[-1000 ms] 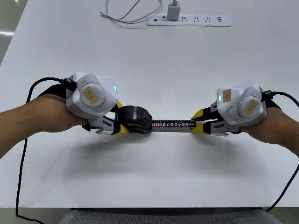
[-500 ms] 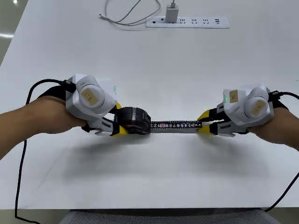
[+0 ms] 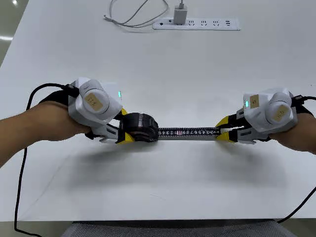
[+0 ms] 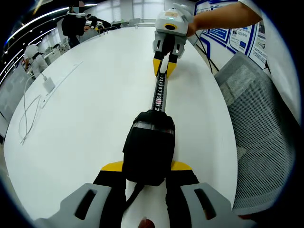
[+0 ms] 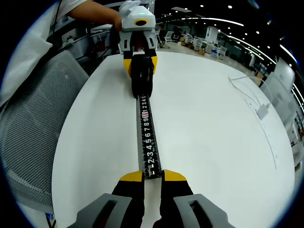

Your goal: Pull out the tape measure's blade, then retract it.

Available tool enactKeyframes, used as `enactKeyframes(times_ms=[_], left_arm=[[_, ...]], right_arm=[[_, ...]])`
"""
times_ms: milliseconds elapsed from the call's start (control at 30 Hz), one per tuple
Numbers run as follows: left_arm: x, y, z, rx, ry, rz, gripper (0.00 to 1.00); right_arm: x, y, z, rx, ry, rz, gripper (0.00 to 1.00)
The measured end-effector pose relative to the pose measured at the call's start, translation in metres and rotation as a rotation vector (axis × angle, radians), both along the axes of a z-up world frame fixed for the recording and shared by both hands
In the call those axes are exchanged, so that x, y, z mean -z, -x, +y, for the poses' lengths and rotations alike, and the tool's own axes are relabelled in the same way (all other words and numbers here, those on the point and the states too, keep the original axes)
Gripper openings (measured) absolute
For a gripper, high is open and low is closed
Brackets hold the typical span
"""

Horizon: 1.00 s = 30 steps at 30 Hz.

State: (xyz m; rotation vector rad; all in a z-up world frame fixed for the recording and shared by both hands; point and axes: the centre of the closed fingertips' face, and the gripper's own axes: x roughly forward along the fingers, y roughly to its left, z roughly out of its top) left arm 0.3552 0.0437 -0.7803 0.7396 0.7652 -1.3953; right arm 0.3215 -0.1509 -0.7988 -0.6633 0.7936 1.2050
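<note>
**Tape drawn out between both tongs**

The tape measure [image 3: 140, 127] sits low on the white desk [image 3: 163, 74], near the front edge, with its black body at the person's left. The left tongs [image 3: 126, 126] are clamped on that body. In the left gripper view, the two yellow-tipped jaws of the left tongs [image 4: 147, 166] press against either side of the tape measure [image 4: 149, 147] at its rear, and the body juts forward past the tips.

The blade [image 3: 187, 132] runs out of the body's right side in a straight line, just above the desk. Its printed numbers face up. The far end of the blade lies between the tips of the right tongs [image 3: 223, 129], which are closed on it.

In the right gripper view, the blade [image 5: 147, 137] starts at the narrow gap between the jaws of the right tongs [image 5: 153, 176]. It stretches away to the tape measure [image 5: 141, 71], which is held in the left tongs [image 5: 140, 64] at the far end. The left gripper view gives the reverse, with the blade [image 4: 160, 92] leading off to the right tongs [image 4: 164, 69].

The two tongs face each other and are well apart, with the blade between them.

At the back of the desk lies a white power strip [image 3: 197, 23] with a charger [image 3: 179, 14] plugged in. A thin cable [image 3: 133, 17] loops beside it. A grey mesh chair [image 4: 256, 118] stands at the desk's front edge.
</note>
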Motion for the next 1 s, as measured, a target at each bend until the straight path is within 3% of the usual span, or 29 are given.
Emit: enactKeyframes(times_ms=[1000], left_arm=[[-0.001, 0.001, 0.0, 0.001, -0.001, 0.0, 0.27]], right_arm=[[0.0, 0.008, -0.045, 0.034, 0.058, 0.025, 0.07]])
